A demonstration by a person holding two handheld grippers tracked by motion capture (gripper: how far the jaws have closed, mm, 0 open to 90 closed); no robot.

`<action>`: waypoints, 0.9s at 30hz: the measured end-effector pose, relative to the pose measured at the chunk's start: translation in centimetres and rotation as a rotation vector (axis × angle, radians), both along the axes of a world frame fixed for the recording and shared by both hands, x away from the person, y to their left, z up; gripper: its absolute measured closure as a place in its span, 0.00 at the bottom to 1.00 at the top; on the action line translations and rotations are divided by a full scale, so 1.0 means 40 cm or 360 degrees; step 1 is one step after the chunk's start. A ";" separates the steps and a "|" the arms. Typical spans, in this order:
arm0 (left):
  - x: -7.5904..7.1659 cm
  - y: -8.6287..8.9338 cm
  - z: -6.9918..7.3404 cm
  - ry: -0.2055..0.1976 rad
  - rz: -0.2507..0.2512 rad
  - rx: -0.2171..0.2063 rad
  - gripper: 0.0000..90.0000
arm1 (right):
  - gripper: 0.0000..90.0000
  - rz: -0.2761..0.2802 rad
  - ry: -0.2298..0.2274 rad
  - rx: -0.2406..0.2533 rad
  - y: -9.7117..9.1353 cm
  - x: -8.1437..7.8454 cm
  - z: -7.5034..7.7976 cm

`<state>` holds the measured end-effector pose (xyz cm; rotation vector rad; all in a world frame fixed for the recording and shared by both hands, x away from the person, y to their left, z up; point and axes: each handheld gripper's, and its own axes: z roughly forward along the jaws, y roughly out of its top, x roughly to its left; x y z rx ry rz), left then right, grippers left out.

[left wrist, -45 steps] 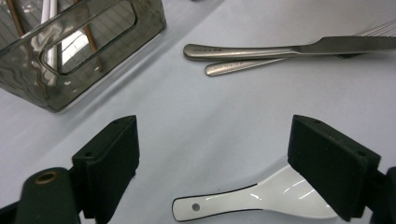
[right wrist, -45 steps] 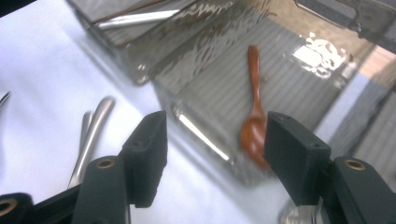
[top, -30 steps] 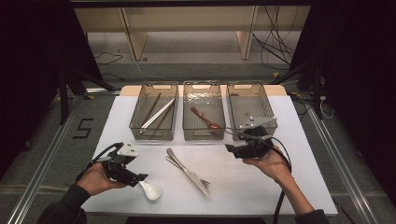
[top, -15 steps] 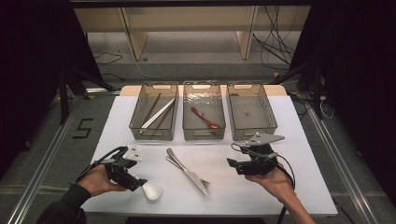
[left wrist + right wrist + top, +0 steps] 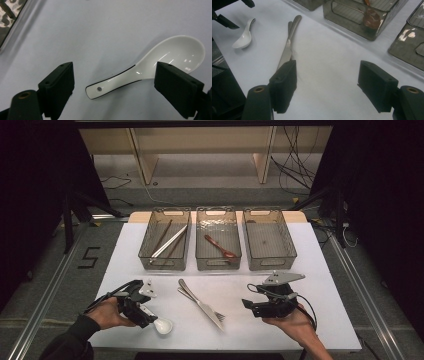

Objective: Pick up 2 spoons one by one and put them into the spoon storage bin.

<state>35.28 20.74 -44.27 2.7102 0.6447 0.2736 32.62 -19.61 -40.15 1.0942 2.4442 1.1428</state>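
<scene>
A white ceramic spoon (image 5: 163, 325) lies near the table's front left. In the left gripper view its handle (image 5: 112, 83) lies between the two jaws, and neither pad touches it. My left gripper (image 5: 148, 315) (image 5: 115, 75) is open, low over the spoon. A steel knife and fork (image 5: 201, 304) (image 5: 288, 47) lie side by side at the front middle. My right gripper (image 5: 248, 306) (image 5: 327, 85) hovers right of them, pointing left. It is open, its jaws have just been opening a little wider, and nothing is between them.
Three smoky clear bins stand in a row at the back. The left bin (image 5: 144, 236) holds chopsticks, the middle bin (image 5: 200, 260) holds a brown spoon (image 5: 220, 246), and the right bin (image 5: 290, 245) has nothing visible in it. A white sheet (image 5: 320, 270) covers the table.
My right gripper has come back from the front of the right bin toward the table's front edge and sunk a little. The left gripper and the spoon have stayed put.
</scene>
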 end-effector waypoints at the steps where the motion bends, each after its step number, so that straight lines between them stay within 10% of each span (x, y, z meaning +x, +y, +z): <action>1: 0.000 -0.002 -0.003 -0.0001 -0.0011 0.0006 0.18 | 0.36 -0.0001 0.0000 0.0000 -0.001 -0.001 0.000; 27: 0.015 -0.016 -0.049 0.0146 -0.0196 0.0137 0.21 | 0.37 0.0022 0.0013 -0.0009 0.001 -0.011 -0.005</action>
